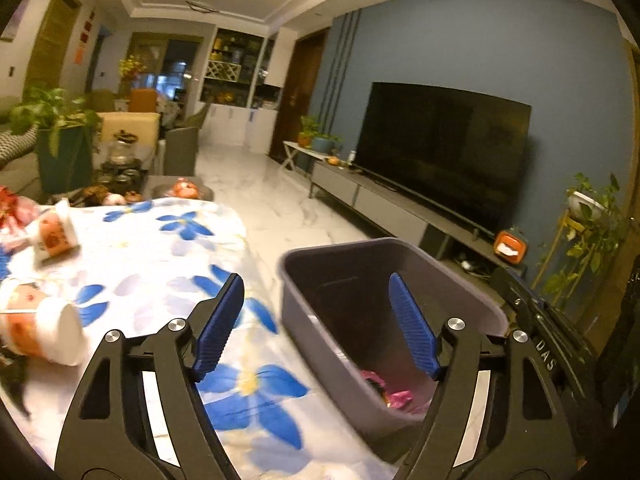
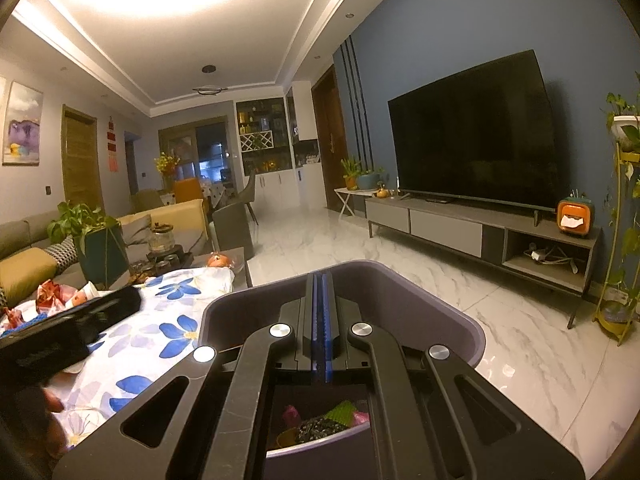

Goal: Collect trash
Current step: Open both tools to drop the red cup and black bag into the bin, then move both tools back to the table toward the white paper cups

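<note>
The left tongs [image 1: 316, 304] stood wide apart with nothing between the two blue pads, hovering over the near right edge of the worktop [image 1: 160, 256] and the left rim of the grey bin [image 1: 304, 308]. The right tongs [image 2: 320, 308] were pressed together, empty, above the same bin [image 2: 440, 300].

The bin sat just right of the worktop, which carried a white cloth printed with blue flowers. Inside the bin, at its near end, lay pink wrappers [image 1: 394, 396]; the right wrist view also showed one green scrap [image 2: 342, 408] and one dark speckled piece [image 2: 320, 428] there (the exact count of wrappers was hard to tell).

Two paper cups remained on the cloth at the left, both on their sides: one near cup [image 1: 44, 332] and one far cup [image 1: 54, 236]. Red crumpled wrapping [image 2: 50, 294] lay at the far left.
</note>
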Motion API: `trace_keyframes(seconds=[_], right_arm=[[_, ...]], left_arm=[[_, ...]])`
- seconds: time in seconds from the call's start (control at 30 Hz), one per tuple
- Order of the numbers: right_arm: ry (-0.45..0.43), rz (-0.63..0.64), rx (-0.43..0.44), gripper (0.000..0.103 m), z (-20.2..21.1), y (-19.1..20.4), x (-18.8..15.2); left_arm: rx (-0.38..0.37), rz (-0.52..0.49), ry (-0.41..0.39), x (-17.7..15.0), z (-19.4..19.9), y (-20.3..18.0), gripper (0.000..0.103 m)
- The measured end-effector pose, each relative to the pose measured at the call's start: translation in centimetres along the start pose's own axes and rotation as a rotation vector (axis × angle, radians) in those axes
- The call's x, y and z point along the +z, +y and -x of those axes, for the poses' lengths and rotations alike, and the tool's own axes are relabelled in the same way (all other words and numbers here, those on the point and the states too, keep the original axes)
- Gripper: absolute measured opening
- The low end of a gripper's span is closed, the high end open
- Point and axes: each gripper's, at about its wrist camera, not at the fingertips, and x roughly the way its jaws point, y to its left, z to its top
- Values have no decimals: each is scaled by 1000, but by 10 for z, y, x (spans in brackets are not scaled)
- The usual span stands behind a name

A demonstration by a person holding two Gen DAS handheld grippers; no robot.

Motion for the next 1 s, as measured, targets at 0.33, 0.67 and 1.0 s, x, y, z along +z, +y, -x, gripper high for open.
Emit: trace_keyframes(seconds=[0.33, 0.67, 1.0], right_arm=[[11, -39, 13, 43, 16, 1, -7], [-10, -42, 21, 60, 44, 9, -11], [-27, -25, 90, 81, 65, 44, -14]], left_arm=[[122, 47, -55, -15, 61, 41, 81], [309, 74, -75, -31, 112, 87, 83], [459, 82, -112, -44, 164, 123, 87]])
